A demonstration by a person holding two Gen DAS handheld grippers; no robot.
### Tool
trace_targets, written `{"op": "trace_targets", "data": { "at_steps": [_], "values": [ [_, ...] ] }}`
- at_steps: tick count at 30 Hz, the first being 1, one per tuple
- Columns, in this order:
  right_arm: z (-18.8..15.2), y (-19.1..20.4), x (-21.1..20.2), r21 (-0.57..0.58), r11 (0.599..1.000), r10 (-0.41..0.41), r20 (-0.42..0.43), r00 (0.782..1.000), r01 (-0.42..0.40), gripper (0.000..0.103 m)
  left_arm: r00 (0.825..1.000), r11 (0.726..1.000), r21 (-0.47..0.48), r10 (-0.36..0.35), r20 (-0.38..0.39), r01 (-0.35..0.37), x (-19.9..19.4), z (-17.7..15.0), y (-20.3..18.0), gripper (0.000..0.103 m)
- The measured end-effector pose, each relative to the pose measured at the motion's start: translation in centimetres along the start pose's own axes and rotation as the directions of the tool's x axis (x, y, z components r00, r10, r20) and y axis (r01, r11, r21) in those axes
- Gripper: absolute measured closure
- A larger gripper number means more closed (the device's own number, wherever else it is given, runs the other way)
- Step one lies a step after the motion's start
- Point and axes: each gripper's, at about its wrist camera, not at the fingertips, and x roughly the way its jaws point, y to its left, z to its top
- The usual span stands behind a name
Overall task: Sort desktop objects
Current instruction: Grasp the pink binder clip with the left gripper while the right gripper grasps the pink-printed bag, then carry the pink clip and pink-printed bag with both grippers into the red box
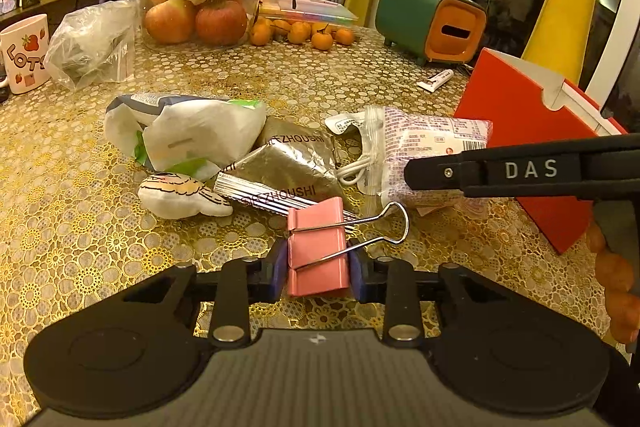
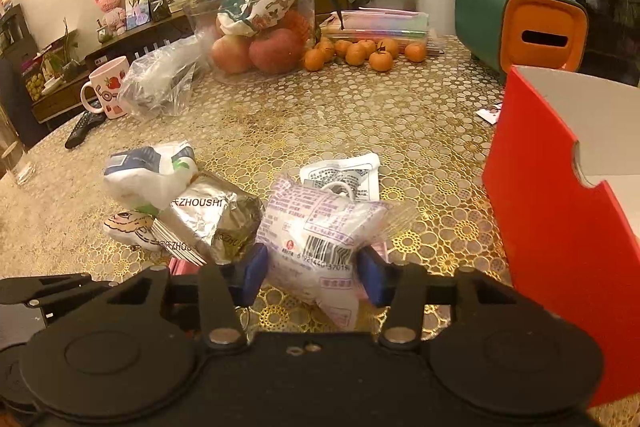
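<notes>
In the left wrist view, the left gripper (image 1: 319, 263) is clamping a pink binder clip (image 1: 317, 251) between its blue pads, the jaws drawn in close against the clip's two sides, with the wire handles sticking out to the right. The clip is sitting on the gold floral tablecloth (image 1: 80, 207), just in front of a silver foil packet (image 1: 288, 163) printed with lettering. Left of the packet a white and green plastic bag (image 1: 188, 131) is lying crumpled, and a small white plush toy (image 1: 180, 197) is resting in front of it. To the right a clear zip bag with a barcode label (image 1: 428, 147) is lying with a white cable showing inside, and the right gripper's black finger marked DAS is reaching over it. A red cardboard box (image 1: 520, 131) is standing at the right edge. Farther back are a clear container of apples (image 1: 200, 7), a row of mandarins (image 1: 300, 33), a green and orange tissue holder (image 1: 432, 19) and a pink strawberry mug (image 1: 24, 55). In the right wrist view, the right gripper (image 2: 312, 269) is holding its jaws partly closed, both blue pads pressing the sides of the clear zip bag with a barcode label (image 2: 320, 227). The silver foil packet (image 2: 208, 223) is lying just left of it, and the red cardboard box (image 2: 560, 227), open at the top, is standing close on the right.
</notes>
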Motion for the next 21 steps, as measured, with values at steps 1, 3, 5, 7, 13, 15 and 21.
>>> {"op": "trace_targets", "data": {
  "at_steps": [1,3,5,7,13,15,21],
  "values": [
    [-0.1,-0.1,-0.2,0.006,1.0,0.003,0.001,1.0,-0.003,0.055,1.0,1.0,-0.001,-0.001,0.002,0.001,-0.1,0.0,-0.1,0.074],
    [-0.2,-0.3,-0.7,0.014,1.0,0.01,0.002,1.0,-0.01,0.055,1.0,1.0,-0.003,-0.005,0.003,0.005,-0.3,-0.1,-0.2,0.074],
    [-0.5,-0.4,-1.2,0.017,1.0,0.012,0.007,1.0,-0.013,0.055,1.0,1.0,-0.01,-0.008,0.0,0.008,-0.5,-0.2,-0.2,0.074],
    [-0.6,-0.6,-1.9,0.023,1.0,0.016,0.008,1.0,-0.016,0.055,1.0,1.0,-0.009,-0.008,-0.005,0.008,-0.6,-0.4,-0.2,0.074],
    [-1.6,-0.9,-4.1,0.03,0.999,0.03,0.016,0.999,-0.031,0.055,1.0,1.0,-0.023,-0.012,-0.005,0.012,-1.3,-0.6,-0.4,0.074],
    [-1.9,-1.1,-4.9,0.03,0.999,0.037,0.018,0.999,-0.038,0.055,1.0,0.999,-0.034,-0.018,0.0,0.018,-1.7,-0.6,-0.4,0.074],
    [-2.4,-1.4,-7.7,0.018,0.999,0.049,0.027,0.998,-0.049,0.055,0.999,0.998,-0.049,-0.04,0.022,0.041,-3.7,-0.3,-1.4,0.074]
  ]
}}
